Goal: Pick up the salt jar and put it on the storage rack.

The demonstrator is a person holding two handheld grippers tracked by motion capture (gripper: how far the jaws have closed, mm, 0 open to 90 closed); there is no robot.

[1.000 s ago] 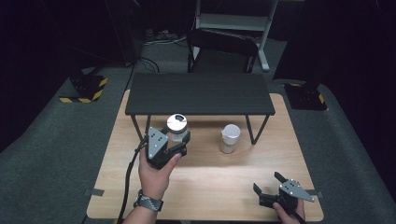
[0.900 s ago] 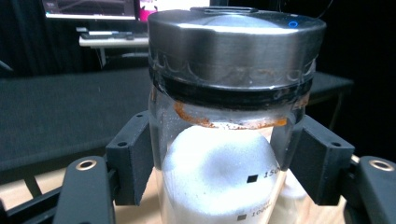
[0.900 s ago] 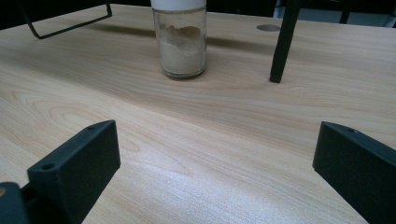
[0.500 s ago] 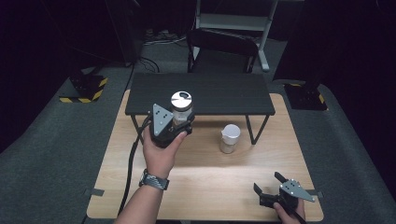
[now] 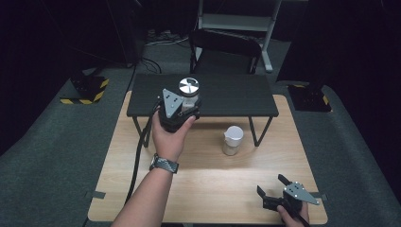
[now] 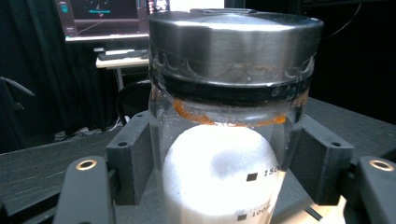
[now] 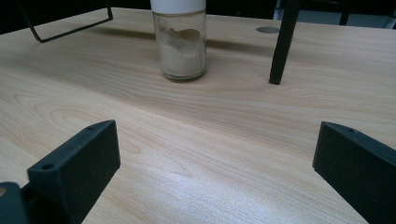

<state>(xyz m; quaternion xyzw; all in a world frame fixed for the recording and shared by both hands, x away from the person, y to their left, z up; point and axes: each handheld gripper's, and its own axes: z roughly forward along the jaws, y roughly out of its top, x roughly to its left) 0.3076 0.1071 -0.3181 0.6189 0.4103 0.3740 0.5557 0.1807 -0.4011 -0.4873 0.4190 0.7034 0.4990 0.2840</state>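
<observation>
Two jars in play: we are lifting metal-lidded jar [image 5: 188, 92] from table [image 5: 208, 189] toward black shelf [image 5: 236, 97], left gripper [image 5: 182, 108] clamped on it; right gripper [image 5: 274, 194] resting wide open, empty, white-lidded jar [image 5: 232, 140] waiting.

left tongs [image 5: 189, 105] gripping jar [image 5: 188, 92], above shelf [image 5: 227, 97]

A small glass jar [image 5: 232, 140] with a white cap is standing on the wooden table [image 5: 208, 189] — pale powder is sitting in its lower part. Beside it, a black shelf [image 5: 227, 97] is spanning the table's far side — a dark chair [image 5: 224, 49] is standing behind.
</observation>
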